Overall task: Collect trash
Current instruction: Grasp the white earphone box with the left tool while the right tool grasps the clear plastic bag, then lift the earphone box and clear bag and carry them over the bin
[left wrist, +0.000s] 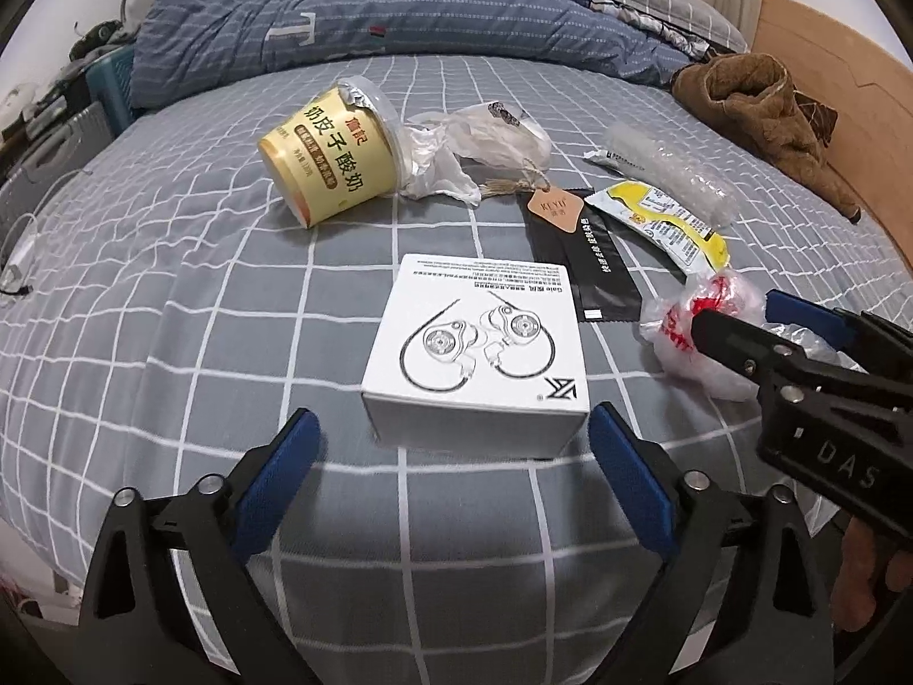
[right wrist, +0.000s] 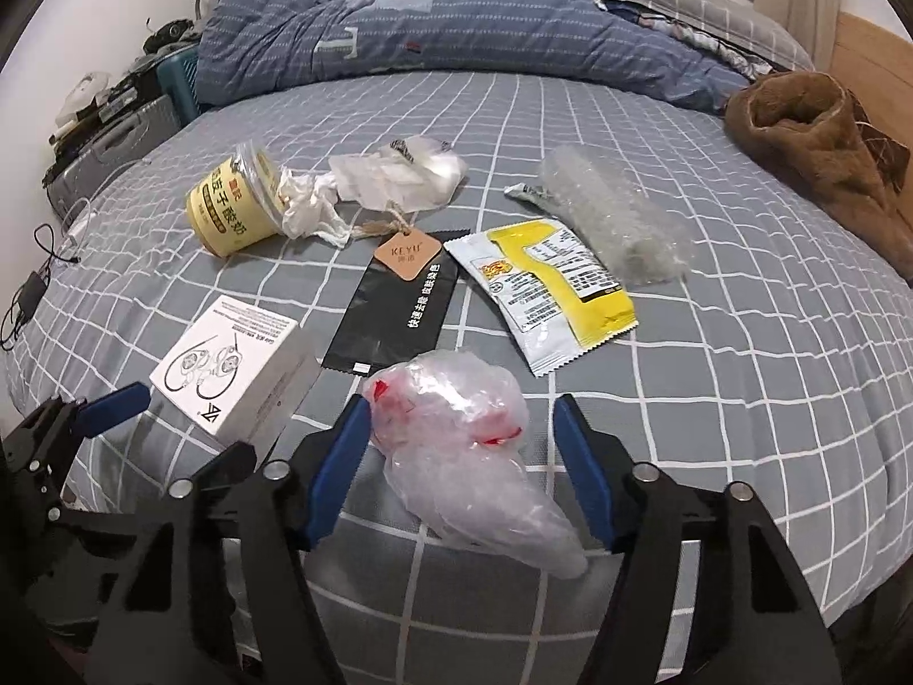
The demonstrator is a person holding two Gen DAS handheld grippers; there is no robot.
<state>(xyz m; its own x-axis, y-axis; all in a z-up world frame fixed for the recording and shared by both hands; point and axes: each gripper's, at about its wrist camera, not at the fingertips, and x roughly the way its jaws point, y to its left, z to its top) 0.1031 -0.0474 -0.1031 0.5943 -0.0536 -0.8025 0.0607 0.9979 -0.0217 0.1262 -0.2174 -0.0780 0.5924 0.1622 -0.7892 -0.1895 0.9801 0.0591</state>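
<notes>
Trash lies on a grey checked bed. A white earphone box (left wrist: 476, 345) (right wrist: 231, 362) sits just ahead of my open left gripper (left wrist: 453, 428), between its fingertips but apart from them. A crumpled clear plastic bag with red print (right wrist: 462, 445) (left wrist: 705, 331) lies between the open fingers of my right gripper (right wrist: 462, 416). Farther off lie a yellow yogurt cup (left wrist: 334, 162) (right wrist: 237, 205) on its side, a white tissue (left wrist: 442, 165), a black sachet (left wrist: 582, 254) (right wrist: 394, 308), a yellow-white wrapper (right wrist: 548, 291) (left wrist: 662, 225) and bubble wrap (right wrist: 619, 217).
A folded blue striped duvet (left wrist: 365, 5) lies along the far side of the bed. A brown fleece garment (left wrist: 764, 108) (right wrist: 827, 160) lies at the right by the wooden headboard (left wrist: 839, 74). Cables (right wrist: 34, 285) and a suitcase (right wrist: 108, 154) are at the left.
</notes>
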